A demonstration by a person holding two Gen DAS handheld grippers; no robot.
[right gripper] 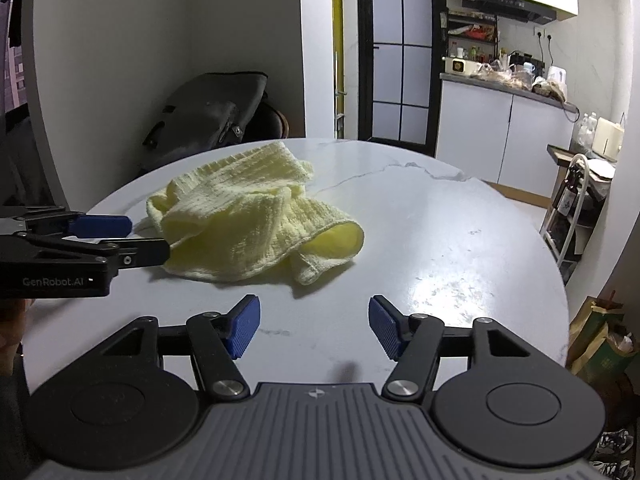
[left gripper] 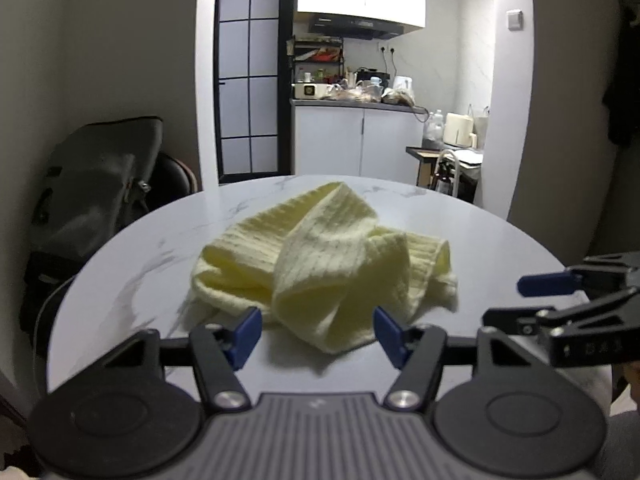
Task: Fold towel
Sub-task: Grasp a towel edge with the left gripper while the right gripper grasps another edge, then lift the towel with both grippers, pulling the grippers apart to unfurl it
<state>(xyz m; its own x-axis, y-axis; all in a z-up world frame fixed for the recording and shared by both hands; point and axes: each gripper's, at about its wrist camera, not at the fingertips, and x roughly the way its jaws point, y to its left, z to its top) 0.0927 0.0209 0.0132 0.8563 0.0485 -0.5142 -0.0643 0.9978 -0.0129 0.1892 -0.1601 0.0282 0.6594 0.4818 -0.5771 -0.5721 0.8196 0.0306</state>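
While both jaws stand apart and empty, left gripper (left gripper: 318, 330) risks pinching several layers of the bunched towel (left gripper: 320, 256) ahead; right gripper (right gripper: 314, 326) sits short of it.

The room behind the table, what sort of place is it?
Most likely a small home kitchen: a range hood above a cluttered counter, white cabinets below, and a round marble-look table in front.

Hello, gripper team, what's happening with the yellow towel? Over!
Left gripper open, right gripper open, both empty. Towel crumpled on table, unfolded. Nothing in the way.
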